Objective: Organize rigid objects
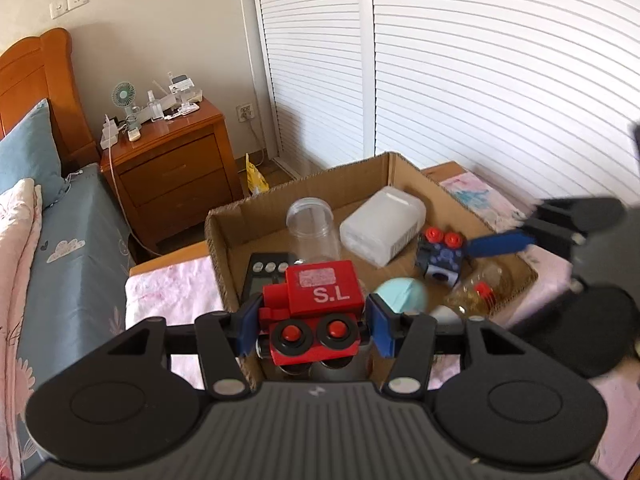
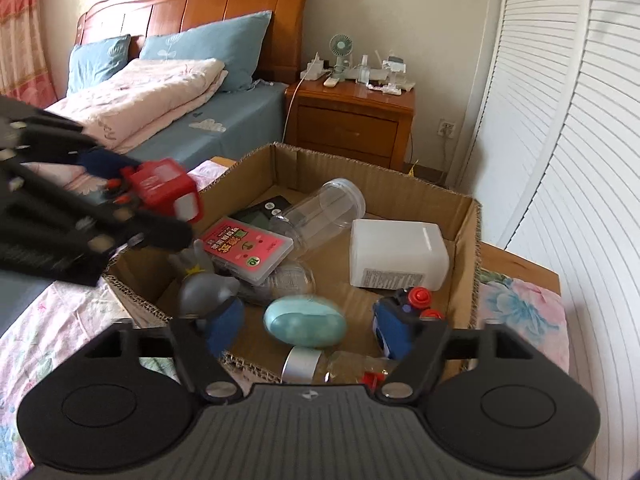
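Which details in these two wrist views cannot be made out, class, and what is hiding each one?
- Red toy truck label above "S.L": smudged, unreadable in the left wrist view.
- Left gripper: motion-blurred in the right wrist view, its pads indistinct.
- Small bottle with red cap: partly behind the right gripper's body.
- White plastic container print: too small to read.

Right gripper (image 2: 320, 330) fingers spread above cardboard box (image 2: 460, 216); blue toy (image 2: 394, 326) inside.

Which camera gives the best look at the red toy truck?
The left wrist view: the red toy truck sits centred and sharp between the left hand-held gripper pads, lettering and wheels readable. The right wrist view shows it only small, motion-blurred, at the left edge.
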Tool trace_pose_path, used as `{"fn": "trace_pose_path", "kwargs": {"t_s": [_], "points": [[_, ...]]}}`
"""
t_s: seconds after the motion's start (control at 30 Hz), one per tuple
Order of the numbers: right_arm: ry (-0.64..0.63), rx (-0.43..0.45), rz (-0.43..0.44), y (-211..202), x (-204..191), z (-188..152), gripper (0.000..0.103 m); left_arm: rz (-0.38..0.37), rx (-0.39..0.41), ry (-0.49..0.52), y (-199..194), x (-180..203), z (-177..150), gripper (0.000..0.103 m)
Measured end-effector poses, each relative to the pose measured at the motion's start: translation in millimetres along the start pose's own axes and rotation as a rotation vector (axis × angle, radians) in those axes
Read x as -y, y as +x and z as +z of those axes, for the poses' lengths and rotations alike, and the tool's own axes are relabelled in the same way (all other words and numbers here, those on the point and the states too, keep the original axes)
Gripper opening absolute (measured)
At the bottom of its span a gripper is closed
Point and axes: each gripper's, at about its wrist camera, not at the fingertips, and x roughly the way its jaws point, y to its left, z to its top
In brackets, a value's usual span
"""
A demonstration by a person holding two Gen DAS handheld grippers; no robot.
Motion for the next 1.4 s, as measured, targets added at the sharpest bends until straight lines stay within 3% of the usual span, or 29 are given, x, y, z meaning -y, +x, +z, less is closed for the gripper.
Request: {"fn": "trace_pose_path", "kwargs": {"t_s": [0.23,0.47,0.53,0.57,0.6,0.63,0.77,0.87,0.97,1.13,1.3,1.4], "points": [[0.009,0.015,-0.021,-34.6,0.8,-19.0,0.095,-0.028,-0.008,0.019,29.7,17.4,25.9,0.054],[0.013,0.037,-0.055,-57.8,0.7,-25.7,0.097,-0.020,-0.051,-0.032,66.8,22.0,39.6,0.056],[0.022,0.040,-0.058,-61.5,1.5,-25.9,0.098,-0.025,-0.052,-0.045,70.5,20.5,40.6,0.066],[0.027,0.043,-0.061,-63.1,2.0,-25.6,0.098,-0.016,-0.042,-0.050,69.4,20.1,40.6,0.078],[0.030,0.045,-0.065,-64.7,2.0,-25.4,0.100,0.004,-0.021,-0.051,65.0,19.8,39.1,0.089],[0.035,0.045,-0.069,-65.9,2.1,-25.2,0.102,0.022,-0.003,-0.048,59.8,20.0,38.1,0.092],[0.068,0.032,-0.086,-67.8,0.9,-24.1,0.103,0.054,0.053,-0.007,29.9,21.8,30.9,0.095],[0.128,-0.025,-0.134,-62.9,2.2,-23.7,0.103,0.089,0.081,-0.018,1.9,21.1,18.2,0.097],[0.205,-0.082,-0.178,-60.5,5.7,-26.4,0.103,0.105,0.074,-0.047,-23.1,21.9,2.6,0.097],[0.309,-0.121,-0.229,-66.9,2.8,-37.9,0.103,0.218,0.033,-0.094,-54.2,31.4,-33.7,0.097],[0.362,-0.148,-0.258,-74.2,-7.2,-51.6,0.103,0.162,-0.034,-0.202,-67.1,33.6,-56.8,0.097],[0.380,-0.152,-0.271,-80.8,-11.3,-56.6,0.103,0.137,-0.060,-0.217,-71.5,37.2,-63.6,0.097]]}}
